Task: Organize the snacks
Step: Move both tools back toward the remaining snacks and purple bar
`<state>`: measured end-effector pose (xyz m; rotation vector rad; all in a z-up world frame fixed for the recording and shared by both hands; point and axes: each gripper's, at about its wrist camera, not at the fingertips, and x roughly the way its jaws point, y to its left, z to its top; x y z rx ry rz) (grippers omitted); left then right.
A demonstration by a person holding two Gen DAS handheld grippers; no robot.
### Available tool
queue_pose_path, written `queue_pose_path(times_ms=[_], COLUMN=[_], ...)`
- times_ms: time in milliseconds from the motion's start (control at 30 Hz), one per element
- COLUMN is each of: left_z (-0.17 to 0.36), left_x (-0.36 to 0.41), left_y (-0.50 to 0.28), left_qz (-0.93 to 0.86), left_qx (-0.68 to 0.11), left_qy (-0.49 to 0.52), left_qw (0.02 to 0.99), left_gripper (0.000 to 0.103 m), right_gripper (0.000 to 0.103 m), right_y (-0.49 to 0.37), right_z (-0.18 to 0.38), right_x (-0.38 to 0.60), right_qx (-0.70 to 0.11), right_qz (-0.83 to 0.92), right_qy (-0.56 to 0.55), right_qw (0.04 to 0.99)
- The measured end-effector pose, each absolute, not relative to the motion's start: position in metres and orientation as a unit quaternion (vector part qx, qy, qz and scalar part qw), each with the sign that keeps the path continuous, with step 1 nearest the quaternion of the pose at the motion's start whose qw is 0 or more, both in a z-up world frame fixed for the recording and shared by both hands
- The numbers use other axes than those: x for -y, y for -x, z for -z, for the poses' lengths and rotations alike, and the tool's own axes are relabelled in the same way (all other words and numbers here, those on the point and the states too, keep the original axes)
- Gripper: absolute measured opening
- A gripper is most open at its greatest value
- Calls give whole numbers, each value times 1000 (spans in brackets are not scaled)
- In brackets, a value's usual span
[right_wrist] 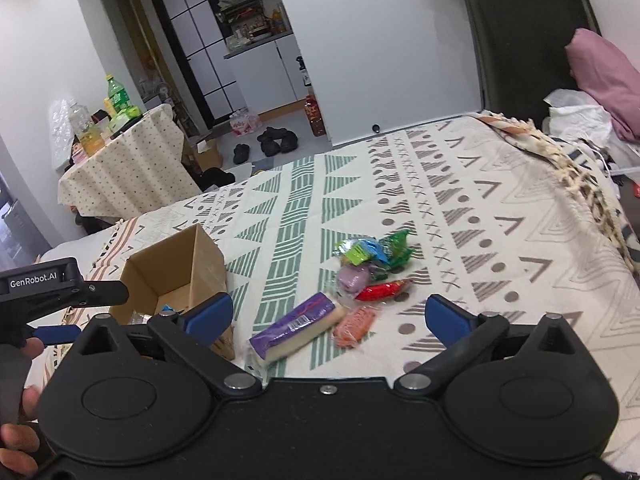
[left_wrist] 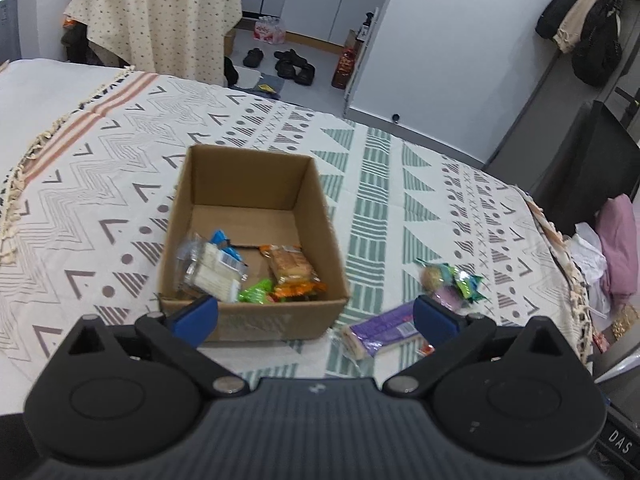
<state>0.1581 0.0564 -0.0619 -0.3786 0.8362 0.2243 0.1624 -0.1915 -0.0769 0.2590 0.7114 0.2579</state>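
Both grippers, left gripper point(left_wrist: 316, 316) and right gripper point(right_wrist: 329, 314), are hanging spread, gripping nothing. Purple packet point(right_wrist: 298, 326) is lying nearest, cardboard box point(left_wrist: 248, 236) sitting alongside for collecting.

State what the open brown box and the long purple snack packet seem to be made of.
Open brown box: likely corrugated cardboard, matte; folded flap seams show. Long purple snack packet: apparently thin plastic film, glossy, with a printed barcode and a clear crimped end.
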Motion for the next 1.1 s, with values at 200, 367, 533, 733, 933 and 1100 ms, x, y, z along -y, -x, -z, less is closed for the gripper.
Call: queue_pose_path(times_ms=[200, 367, 533, 733, 933, 1100], left_z=[65, 70, 73, 78, 82, 92], left_x=[-35, -25, -11, 0, 11, 20], left_y=[-161, -165, -171, -181, -191, -205], left_qz=[-97, -81, -75, -64, -49, -24], left_qx=[-414, -420, -423, -428, -424, -428], left_qy=[163, 175, 163, 152, 145, 144], left_qw=[890, 887, 888, 889, 893, 892], left_gripper=[103, 103, 103, 101, 94, 83], right_gripper=[103, 103, 103, 103, 103, 103], right_y=[-158, -156, -155, -158, -164, -170], right_z=[81, 84, 88, 91, 98, 107], right_x=[206, 218, 227, 232, 236, 241], right_qx=[-353, -359, -363, -365, -380, -394], right_qz=[-100, -79, -54, -33, -25, -9], right_qy=[-135, -152, -163, -158, -167, -185], right_qw=[920, 917, 916, 917, 909, 900])
